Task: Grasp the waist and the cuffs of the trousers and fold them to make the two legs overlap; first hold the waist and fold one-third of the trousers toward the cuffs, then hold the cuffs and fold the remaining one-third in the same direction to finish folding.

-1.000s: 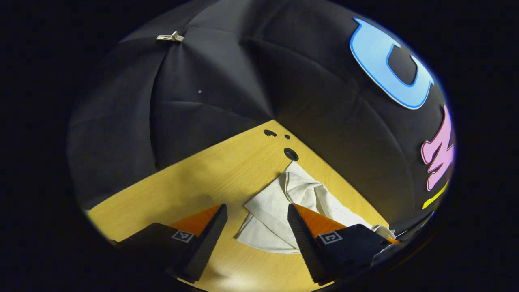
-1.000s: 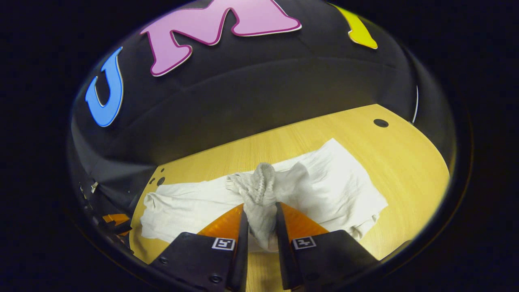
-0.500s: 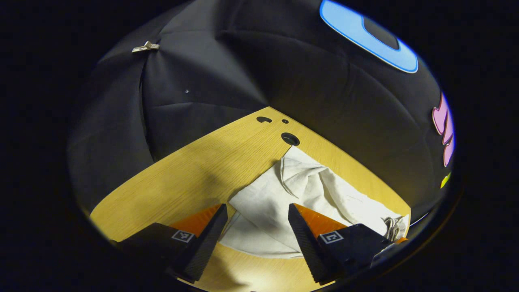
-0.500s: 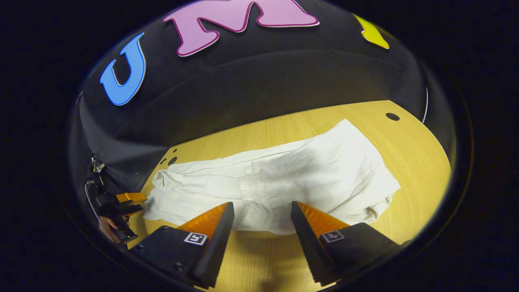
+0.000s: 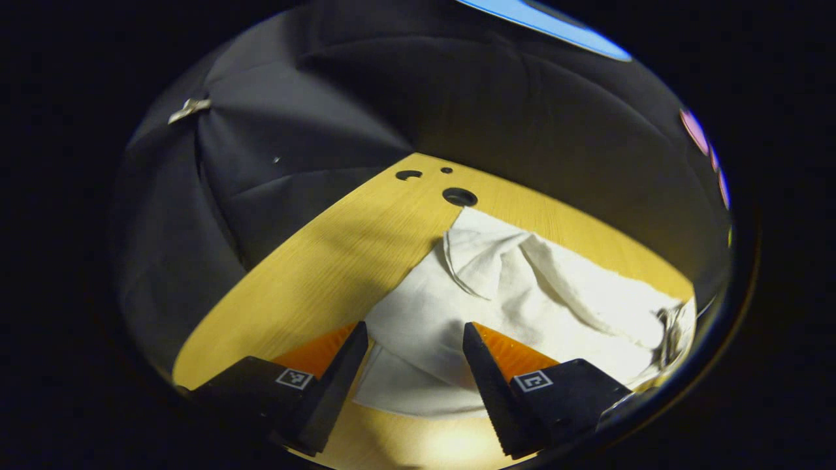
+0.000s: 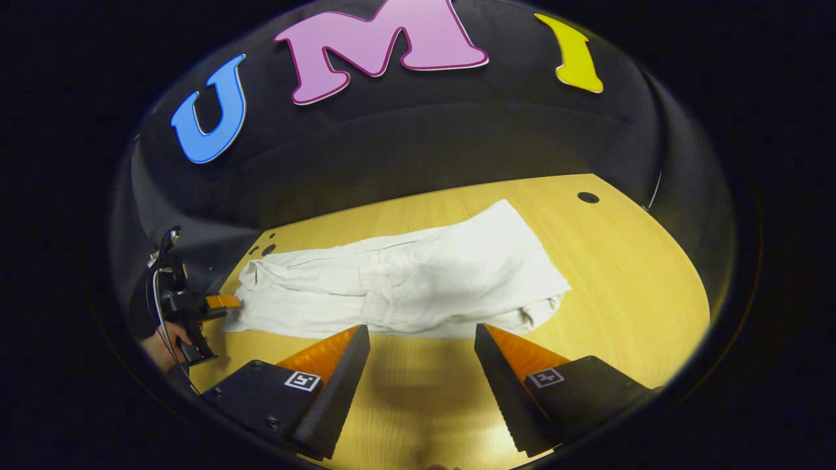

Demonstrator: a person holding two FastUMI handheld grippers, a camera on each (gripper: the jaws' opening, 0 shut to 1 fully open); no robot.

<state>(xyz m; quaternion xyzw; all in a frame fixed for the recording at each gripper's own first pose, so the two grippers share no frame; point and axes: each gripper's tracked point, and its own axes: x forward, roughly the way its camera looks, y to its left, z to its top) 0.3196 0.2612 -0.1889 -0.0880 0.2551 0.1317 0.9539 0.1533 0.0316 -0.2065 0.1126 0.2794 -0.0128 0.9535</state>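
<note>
Released a second ago, the bunched waist fabric that the right tool (image 6: 418, 362) was pinching now lies flat, and that tool has drawn back with its two fingers spread wide over bare table (image 6: 627, 274), nothing between them. Just beyond its fingertips lies the one pair of white trousers (image 6: 405, 284), stretched sideways across the wooden table, the two legs laid one on the other, wrinkled, with a rumpled fold at the right end. At the trousers' left end, seen in the right gripper view, the left tool (image 6: 225, 301) is held by a hand (image 6: 160, 343), its tip just beside the edge of the cloth.

From the left gripper view the left tool (image 5: 413, 346) has closed in on the trousers (image 5: 496, 287) since the earlier frame: its two fingers stand wide apart, with the near edge of the cloth lying between them, not pinched. Whether the fingers touch the fabric cannot be told. Past them the cloth shows a loose turned-over flap, and farther off three dark holes (image 5: 459, 196) are cut in the table (image 5: 326, 267) near its far corner. One more hole (image 6: 588, 197) shows at the far right in the right gripper view.
</note>
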